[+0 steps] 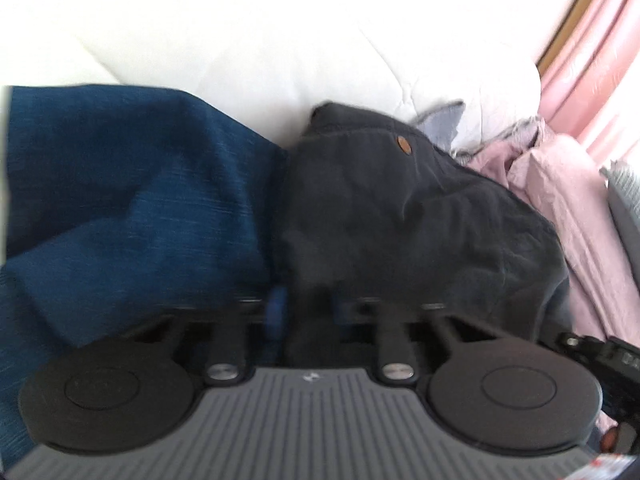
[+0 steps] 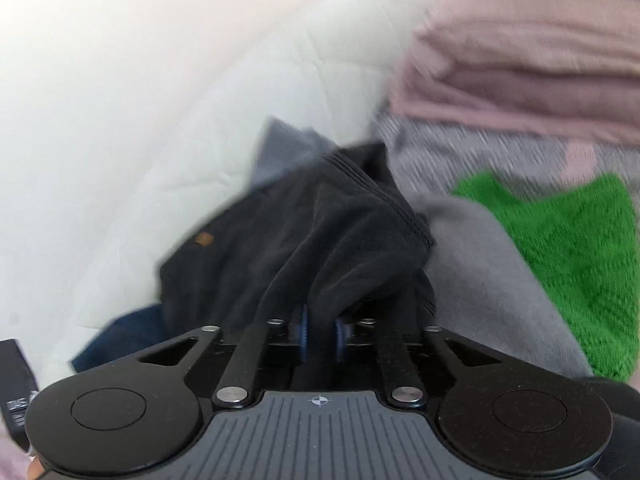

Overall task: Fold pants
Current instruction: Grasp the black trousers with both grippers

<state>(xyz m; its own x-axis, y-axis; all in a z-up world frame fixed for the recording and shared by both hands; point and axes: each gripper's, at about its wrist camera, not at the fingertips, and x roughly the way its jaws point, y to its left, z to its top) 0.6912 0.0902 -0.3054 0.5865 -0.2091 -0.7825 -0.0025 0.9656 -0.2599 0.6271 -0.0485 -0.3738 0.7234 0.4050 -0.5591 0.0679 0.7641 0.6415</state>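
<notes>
Dark charcoal pants [image 1: 408, 216] with a small copper rivet lie bunched on a white bed. My left gripper [image 1: 308, 308] is shut on their near edge, and the cloth covers its fingertips. In the right wrist view the same dark pants [image 2: 320, 236] rise in a fold from my right gripper [image 2: 320, 332], which is shut on the fabric between its blue pads [image 2: 302, 330]. A ribbed waistband shows at the top of that fold. Both views are blurred.
A blue denim garment [image 1: 132, 200] lies left of the pants. A white quilt [image 1: 280, 32] fills the back. Pink cloth [image 1: 560, 208] sits to the right, with pink curtains behind. A green fuzzy cloth [image 2: 572, 256], a grey garment [image 2: 492, 276] and folded pink fabric [image 2: 520, 68] lie right of the right gripper.
</notes>
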